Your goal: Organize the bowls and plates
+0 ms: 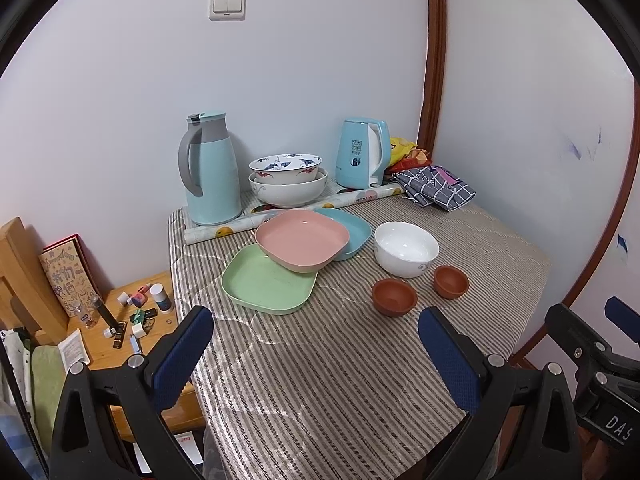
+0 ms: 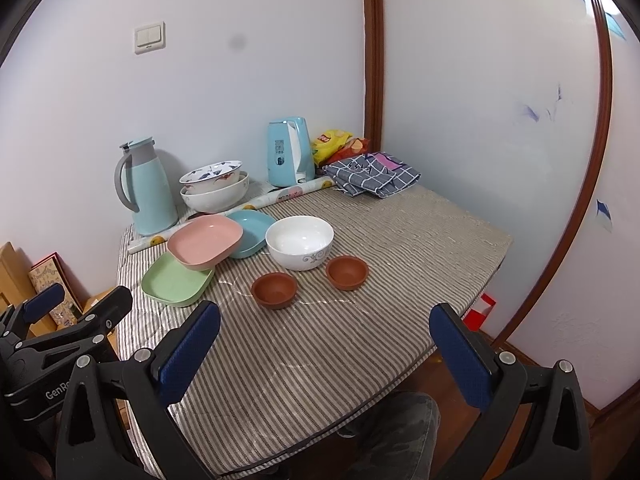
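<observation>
On the striped-cloth table (image 1: 320,360): pink square plastic plate (image 1: 301,242) sits tilted atop green square plate (image 1: 267,280) and blue square plate (image 1: 352,232); white ceramic bowl (image 1: 406,247) just right, two small brown clay cups (image 2: 274,289) (image 2: 346,272) in front. Left tongs (image 1: 316,356) and right tongs (image 2: 326,354) both wide, empty, hovering over the near edge. Two patterned bowls stacked (image 1: 288,180) at the back between thermos and kettle.

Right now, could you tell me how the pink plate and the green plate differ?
The pink plate is tilted, propped on the other plates; the green plate lies flat on the cloth. Pink rests partly on green, which sits nearer the hand-held grippers. Both are square with rounded corners and empty.
</observation>
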Motion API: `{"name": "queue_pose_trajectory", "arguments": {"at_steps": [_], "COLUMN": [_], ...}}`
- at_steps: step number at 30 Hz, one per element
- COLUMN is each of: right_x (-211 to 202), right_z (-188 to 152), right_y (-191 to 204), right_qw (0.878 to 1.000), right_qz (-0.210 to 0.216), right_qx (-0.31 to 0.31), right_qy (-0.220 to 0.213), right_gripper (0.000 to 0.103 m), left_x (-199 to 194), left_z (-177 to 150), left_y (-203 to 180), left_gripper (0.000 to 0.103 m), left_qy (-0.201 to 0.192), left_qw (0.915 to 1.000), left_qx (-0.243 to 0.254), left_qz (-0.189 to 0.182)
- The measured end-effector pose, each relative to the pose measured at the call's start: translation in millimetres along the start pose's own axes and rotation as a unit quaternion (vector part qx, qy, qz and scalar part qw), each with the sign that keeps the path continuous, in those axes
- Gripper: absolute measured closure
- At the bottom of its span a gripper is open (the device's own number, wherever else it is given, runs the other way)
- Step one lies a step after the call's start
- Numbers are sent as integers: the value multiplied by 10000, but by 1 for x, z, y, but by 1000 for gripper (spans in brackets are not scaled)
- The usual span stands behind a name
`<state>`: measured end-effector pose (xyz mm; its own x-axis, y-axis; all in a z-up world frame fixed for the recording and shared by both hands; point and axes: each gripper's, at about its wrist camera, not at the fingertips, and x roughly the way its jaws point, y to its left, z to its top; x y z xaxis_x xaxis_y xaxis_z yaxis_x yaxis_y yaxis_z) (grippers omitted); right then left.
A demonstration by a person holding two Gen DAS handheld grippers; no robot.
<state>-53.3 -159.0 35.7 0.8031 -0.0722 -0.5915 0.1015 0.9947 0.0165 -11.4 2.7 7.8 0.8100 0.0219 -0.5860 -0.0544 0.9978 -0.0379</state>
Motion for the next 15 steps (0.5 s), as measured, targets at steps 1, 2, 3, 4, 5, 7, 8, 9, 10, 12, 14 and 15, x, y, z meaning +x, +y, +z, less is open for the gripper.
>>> {"name": "queue_pose_trajectory", "arguments": {"at_steps": [1,2,3,4,5,7,8,9,10,12,14,15], "right_x": [0,0,-1,-1,-1,-1,-1,-1,-1,-1,-1,-2], "right_z": [0,0,0,0,0,0,0,-1,-1,-2,-2,-2], "right_y": [0,0,0,0,0,1,1,1,1,0,0,0], "right_qw": [10000,10000,10000,10000,10000,10000,10000,10000,10000,10000,10000,10000], "right_qz": [15,38,49,48,38,42,50,50,53,61,59,68], "right_qx": [-1,3,12,15,12,7,9,16,26,29,37,37], "right_qy": [-3,-13,-26,-28,-22,-29,-29,-31,-29,-27,-35,-41], "right_gripper": [0,0,0,0,0,0,0,0,0,0,0,0], "left_x": [0,0,-1,0,0,0,0,0,0,0,1,1], "left_z": [0,0,0,0,1,1,0,0,0,1,1,1], "left_y": [0,0,0,-1,-1,-1,-1,-1,-1,-1,-1,-1], "left_gripper": [0,0,0,0,0,0,0,0,0,0,0,0], "left_qy": [-5,-7,-5,-1,-1,-1,2,7,1,1,-5,-1], "left_qw": [10000,10000,10000,10000,10000,10000,10000,10000,10000,10000,10000,10000], "left_qx": [1,-1,3,12,19,9,6,3,4,10,10,8], "left_qz": [3,-6,-8,-4,7,3,-3,-2,-1,-8,-1,0]}}
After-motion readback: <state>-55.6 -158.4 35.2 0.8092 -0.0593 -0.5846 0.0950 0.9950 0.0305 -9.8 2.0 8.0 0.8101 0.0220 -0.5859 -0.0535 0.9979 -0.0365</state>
